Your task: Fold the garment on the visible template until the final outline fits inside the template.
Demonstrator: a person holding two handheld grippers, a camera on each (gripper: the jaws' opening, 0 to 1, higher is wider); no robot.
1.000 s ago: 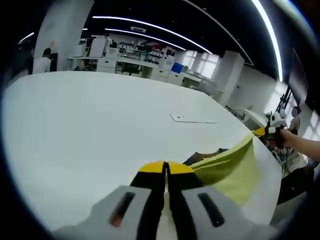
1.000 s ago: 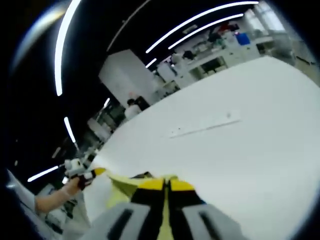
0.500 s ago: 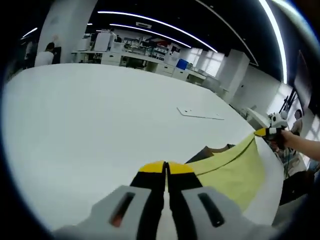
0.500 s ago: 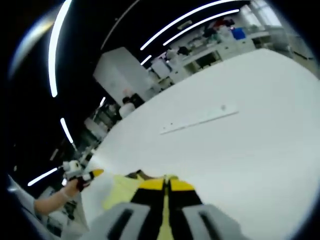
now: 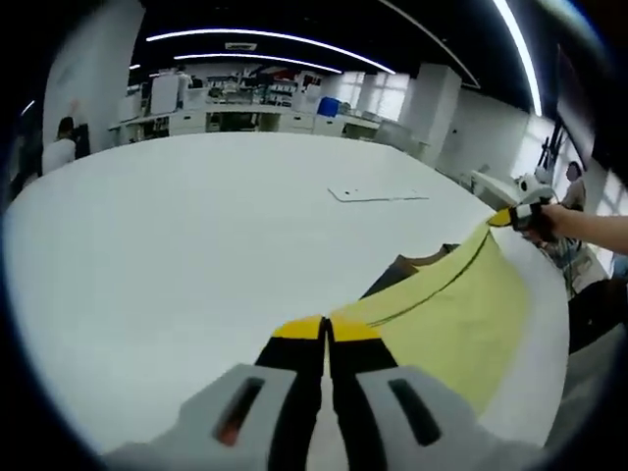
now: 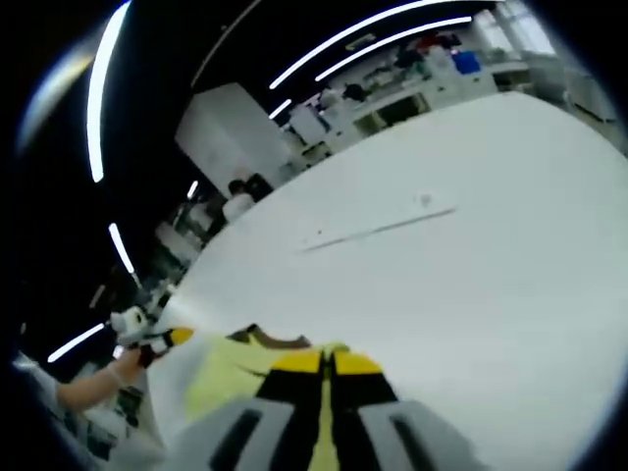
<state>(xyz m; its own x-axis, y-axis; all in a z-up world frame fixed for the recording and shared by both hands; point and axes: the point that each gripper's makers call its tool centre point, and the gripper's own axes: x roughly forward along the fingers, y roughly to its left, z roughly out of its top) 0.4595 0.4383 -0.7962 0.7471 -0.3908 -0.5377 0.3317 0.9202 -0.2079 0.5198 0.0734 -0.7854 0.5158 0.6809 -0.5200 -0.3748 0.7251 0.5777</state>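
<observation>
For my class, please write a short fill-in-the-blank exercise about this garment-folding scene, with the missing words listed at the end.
1. The garment stretched between the two grippers is ______ in colour.
2. The left gripper has its jaws ______ on the garment's edge.
3. The garment hangs over a large ______ table.
4. In the left gripper view, the right gripper is held by a person's ______.

Missing words: yellow; shut; white; hand

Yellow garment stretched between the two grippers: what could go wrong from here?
The yellow garment hangs at the edge of the white table, far from the flat template, so it may land off target. Both the left gripper and right gripper pinch only thin edges, so the fabric could slip free.
</observation>
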